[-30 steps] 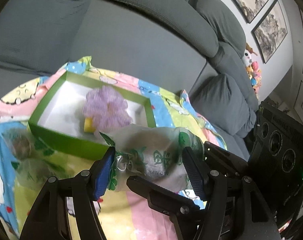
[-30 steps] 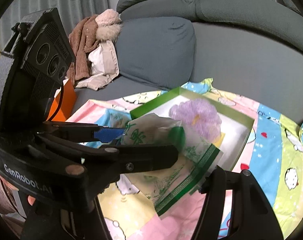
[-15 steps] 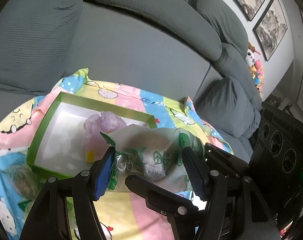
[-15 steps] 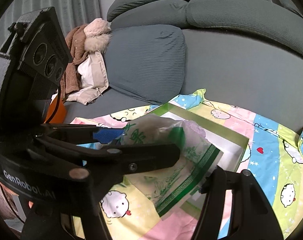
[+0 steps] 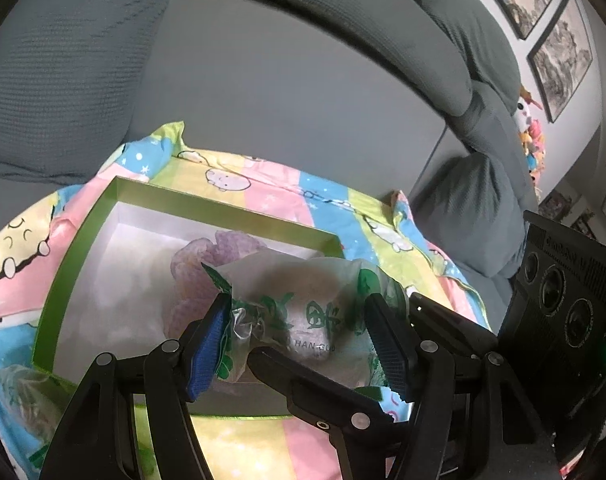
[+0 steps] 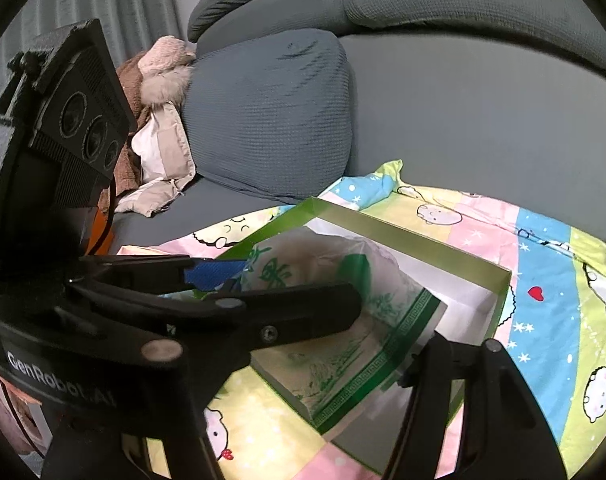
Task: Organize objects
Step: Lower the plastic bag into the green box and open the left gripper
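Observation:
A clear bag printed in green and white (image 5: pixel 303 300), with a round cake inside, hangs over a green box with a white inside (image 5: pixel 223 208). My left gripper (image 5: pixel 297 348) is shut on the bag, one blue pad (image 5: pixel 207 352) on each side. My right gripper (image 6: pixel 303 360) grips the same bag crosswise; its right finger (image 6: pixel 463 384) meets the bag's green-bordered end (image 6: pixel 367 368), and its left finger is hidden behind the left gripper. A purple knitted piece (image 5: pixel 231 244) lies in the box, half hidden by the bag.
The box (image 6: pixel 423 240) rests on a pastel cartoon-print cloth (image 6: pixel 543 272) spread over a grey sofa (image 5: pixel 283 92). A second clear bag (image 5: pixel 19 396) lies on the cloth at the lower left. Clothes (image 6: pixel 155 152) are heaped beside a cushion at the left.
Both grippers have carried the bag forward together, from the box's near edge to over its inside. The bag now covers more of the purple piece. Neither grip has changed.

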Action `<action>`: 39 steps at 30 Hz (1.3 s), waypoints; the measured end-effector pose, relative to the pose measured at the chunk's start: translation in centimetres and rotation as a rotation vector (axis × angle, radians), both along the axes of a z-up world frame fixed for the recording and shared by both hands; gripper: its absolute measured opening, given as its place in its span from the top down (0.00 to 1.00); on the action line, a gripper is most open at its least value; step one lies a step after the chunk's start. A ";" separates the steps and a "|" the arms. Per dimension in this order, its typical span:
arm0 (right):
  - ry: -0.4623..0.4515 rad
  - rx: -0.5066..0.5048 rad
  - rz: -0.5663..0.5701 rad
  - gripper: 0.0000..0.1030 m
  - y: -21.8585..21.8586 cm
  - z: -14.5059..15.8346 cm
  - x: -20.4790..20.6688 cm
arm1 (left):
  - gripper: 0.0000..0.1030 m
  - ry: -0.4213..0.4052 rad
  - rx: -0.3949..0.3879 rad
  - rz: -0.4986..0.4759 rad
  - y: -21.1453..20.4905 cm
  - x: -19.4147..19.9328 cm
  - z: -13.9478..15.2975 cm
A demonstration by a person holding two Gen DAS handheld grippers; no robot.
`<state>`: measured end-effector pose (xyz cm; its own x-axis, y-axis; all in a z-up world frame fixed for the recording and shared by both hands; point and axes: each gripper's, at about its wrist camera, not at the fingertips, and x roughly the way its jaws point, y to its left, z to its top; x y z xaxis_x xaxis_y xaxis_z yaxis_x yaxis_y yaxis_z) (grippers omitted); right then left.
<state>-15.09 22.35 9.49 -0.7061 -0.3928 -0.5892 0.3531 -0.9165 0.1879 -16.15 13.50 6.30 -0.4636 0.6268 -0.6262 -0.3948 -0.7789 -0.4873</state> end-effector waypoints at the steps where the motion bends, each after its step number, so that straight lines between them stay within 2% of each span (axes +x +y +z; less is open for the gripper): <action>1: -0.005 -0.003 -0.003 0.39 0.1 -0.3 -0.3 | 0.34 -0.003 -0.003 0.001 0.0 -0.2 -0.2; 17: -0.116 -0.031 -0.030 0.39 0.2 -3.4 -4.4 | 0.34 -0.070 -0.035 0.026 0.1 -3.6 -3.3; 21: -0.136 -0.030 -0.035 0.39 0.1 -3.9 -4.9 | 0.34 -0.086 -0.021 0.035 -0.3 -4.1 -3.9; 31: -0.153 -0.018 -0.020 0.39 -0.8 -4.6 -6.4 | 0.34 -0.100 -0.010 0.065 -1.5 -4.9 -4.7; 36: -0.171 -0.026 -0.009 0.38 -1.1 -4.9 -6.8 | 0.34 -0.082 -0.037 0.082 -1.6 -4.9 -4.5; 38: -0.181 -0.033 -0.005 0.38 -1.0 -5.0 -7.0 | 0.22 -0.079 -0.058 0.103 -1.6 -5.0 -4.4; 39: -0.184 -0.034 -0.006 0.37 -0.9 -5.0 -7.0 | 0.19 -0.076 -0.070 0.109 -1.6 -5.0 -4.4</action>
